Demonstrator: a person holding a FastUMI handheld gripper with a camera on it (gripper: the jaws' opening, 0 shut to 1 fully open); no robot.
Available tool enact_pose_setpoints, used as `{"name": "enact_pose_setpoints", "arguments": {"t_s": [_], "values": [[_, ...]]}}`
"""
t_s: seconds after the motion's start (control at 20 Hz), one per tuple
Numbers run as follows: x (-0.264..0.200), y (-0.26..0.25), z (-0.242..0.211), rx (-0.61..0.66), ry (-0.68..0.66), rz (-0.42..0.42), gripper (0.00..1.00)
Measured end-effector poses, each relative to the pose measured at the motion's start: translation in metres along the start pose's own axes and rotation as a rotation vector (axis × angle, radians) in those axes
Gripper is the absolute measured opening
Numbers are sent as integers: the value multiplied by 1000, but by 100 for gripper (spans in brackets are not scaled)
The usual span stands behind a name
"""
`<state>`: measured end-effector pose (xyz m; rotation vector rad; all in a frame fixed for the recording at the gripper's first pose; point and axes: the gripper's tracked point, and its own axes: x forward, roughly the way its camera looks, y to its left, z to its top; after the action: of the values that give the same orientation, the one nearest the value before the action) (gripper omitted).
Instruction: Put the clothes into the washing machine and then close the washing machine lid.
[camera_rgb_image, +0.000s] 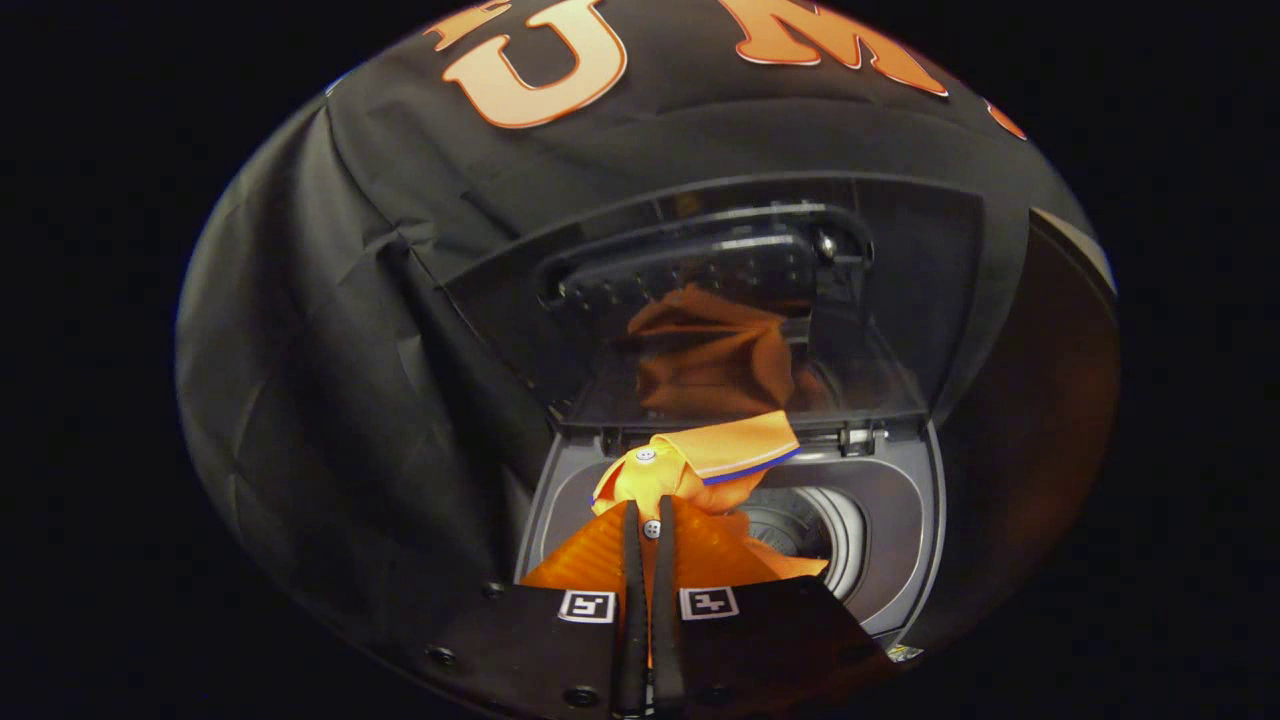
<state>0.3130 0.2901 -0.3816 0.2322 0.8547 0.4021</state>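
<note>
Now my claw (648, 520) pinches the shirt (690, 470) over the washer (900, 540), drum (800, 530) at two o'clock. Released here, its collar could snag the rim under the raised lid (900, 300).

We see a grey top-loading washing machine (905, 540) standing open, its clear lid (900, 330) tilted up at the far side. 1 orange shirt (700, 465) hangs over the drum opening (810, 530), pinched between the gripper (648, 520) fingers, which are closed on it.
</note>
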Motion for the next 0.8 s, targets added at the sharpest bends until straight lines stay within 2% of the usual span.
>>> {"name": "enact_pose_setpoints", "arguments": {"t_s": [0.4, 0.8], "values": [[34, -22, -48, 30, 55, -45, 10], [50, -21, -81, 82, 93, -78, 10]]}}
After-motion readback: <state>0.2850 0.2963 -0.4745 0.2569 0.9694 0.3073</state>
